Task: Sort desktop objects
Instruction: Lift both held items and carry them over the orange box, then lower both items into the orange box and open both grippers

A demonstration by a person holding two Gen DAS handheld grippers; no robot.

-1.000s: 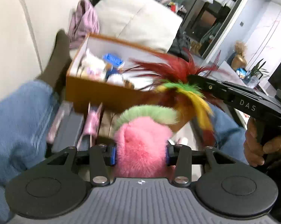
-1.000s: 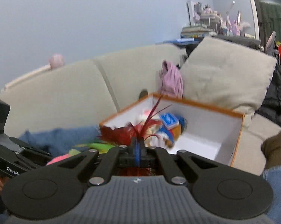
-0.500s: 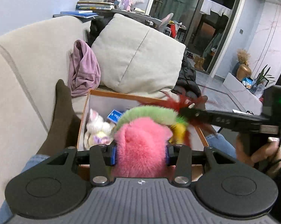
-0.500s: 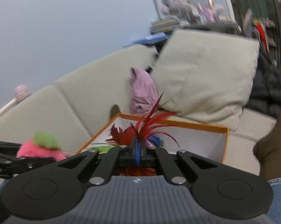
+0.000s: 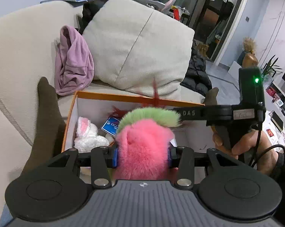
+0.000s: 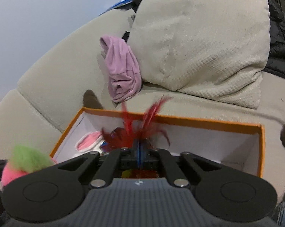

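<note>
My left gripper (image 5: 142, 158) is shut on a fluffy pink ball with a green tuft (image 5: 142, 141) and holds it over the near edge of the orange box (image 5: 123, 96). In the right wrist view my right gripper (image 6: 139, 152) hangs over the same box (image 6: 199, 122). A red feather toy (image 6: 135, 126) stands up from between its pads, and the jaws are opening, still nearly together. Its fingertips are hidden behind the ball in the left wrist view, where only its black body (image 5: 218, 112) shows. A white bunny plush (image 5: 87, 134) and a blue card (image 5: 110, 125) lie inside the box.
The box rests on a beige sofa (image 5: 19, 47), between a person's two dark-socked feet (image 5: 46, 109). Behind it lie a purple cloth (image 5: 72, 62), a large cushion (image 5: 138, 43) and a black jacket (image 5: 197, 71). A hand (image 5: 242, 143) grips the right tool.
Both grippers have come in over the box from the near side. The right gripper dropped lower and rolled, and its feathers now stand inside the box, behind the pink ball.
</note>
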